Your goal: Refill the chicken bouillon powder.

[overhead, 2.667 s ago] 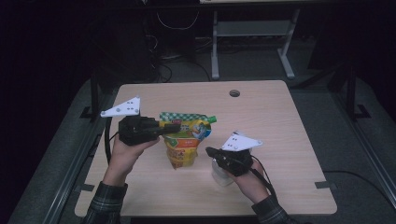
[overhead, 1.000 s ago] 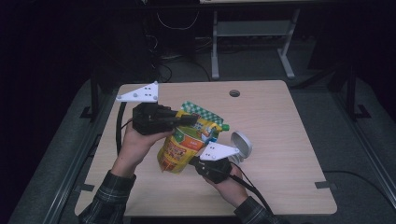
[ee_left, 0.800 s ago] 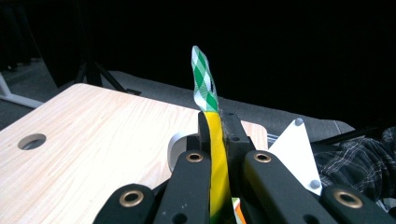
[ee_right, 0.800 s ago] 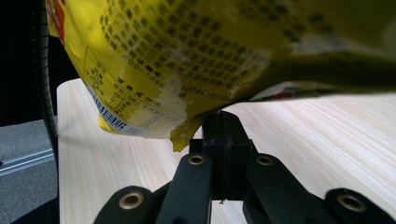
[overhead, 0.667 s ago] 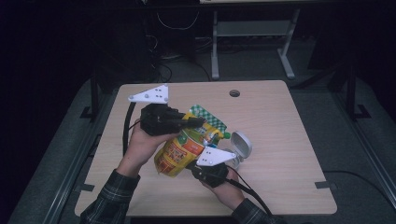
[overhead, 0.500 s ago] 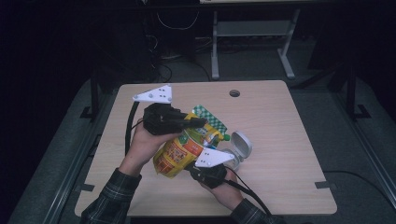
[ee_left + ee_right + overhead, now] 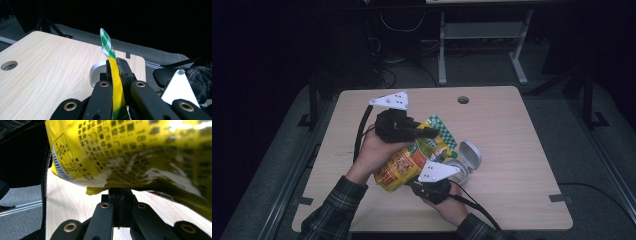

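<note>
A person at a pale wooden table (image 7: 522,150) holds a yellow snack bag (image 7: 409,160) up off the surface between two grippers. The left gripper (image 7: 424,132) comes in from about nine o'clock of the bag and has its jaws pressed together on the bag's sealed top edge, just below the green-and-white checked strip (image 7: 106,45); in the left gripper view that yellow edge stands upright, pinched between the two black jaws. The bag hangs tilted, its top toward one o'clock and its bottom corner toward seven o'clock, near the middle of the table. The right gripper (image 7: 121,195) sits at about five o'clock of the bag; in the right gripper view its jaws are drawn together right under the bag's printed back, but whether they pinch the lower edge cannot be told. A round white container (image 7: 462,167) with its hinged lid (image 7: 471,153) flipped up rests on the table at three o'clock of the bag, just beside the right gripper
</note>
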{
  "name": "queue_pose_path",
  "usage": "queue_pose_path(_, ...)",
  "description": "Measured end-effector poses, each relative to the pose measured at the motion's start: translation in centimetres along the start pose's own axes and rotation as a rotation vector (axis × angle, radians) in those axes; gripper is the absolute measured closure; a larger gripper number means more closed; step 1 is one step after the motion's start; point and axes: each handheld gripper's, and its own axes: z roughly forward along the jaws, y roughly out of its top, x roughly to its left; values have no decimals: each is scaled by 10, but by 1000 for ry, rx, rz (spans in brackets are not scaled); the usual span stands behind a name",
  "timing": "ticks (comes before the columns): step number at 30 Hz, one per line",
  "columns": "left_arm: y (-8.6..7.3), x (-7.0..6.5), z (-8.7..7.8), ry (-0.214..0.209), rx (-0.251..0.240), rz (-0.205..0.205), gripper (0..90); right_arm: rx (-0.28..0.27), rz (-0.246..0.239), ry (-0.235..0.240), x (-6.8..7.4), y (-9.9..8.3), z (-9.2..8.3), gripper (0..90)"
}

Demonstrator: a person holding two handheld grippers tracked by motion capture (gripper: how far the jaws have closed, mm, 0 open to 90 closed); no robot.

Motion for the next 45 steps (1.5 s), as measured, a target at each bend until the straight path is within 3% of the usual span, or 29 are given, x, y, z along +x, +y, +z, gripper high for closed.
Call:
queue_pose_path(12,3,0,15,27,69,2,900,-21,13,16,1,-2,3,899)
queue_pose_path(20,2,7,23,57,91,-19,900,-31,17,25,3,-2,4,899)
queue_pose_path(28,1,9,29,40,115,-28,900,-34,17,34,4,-3,5,899)
queue_pose_path(45,0,12,42,67,182,-50,900,-44,24,43,4,-5,5,900)
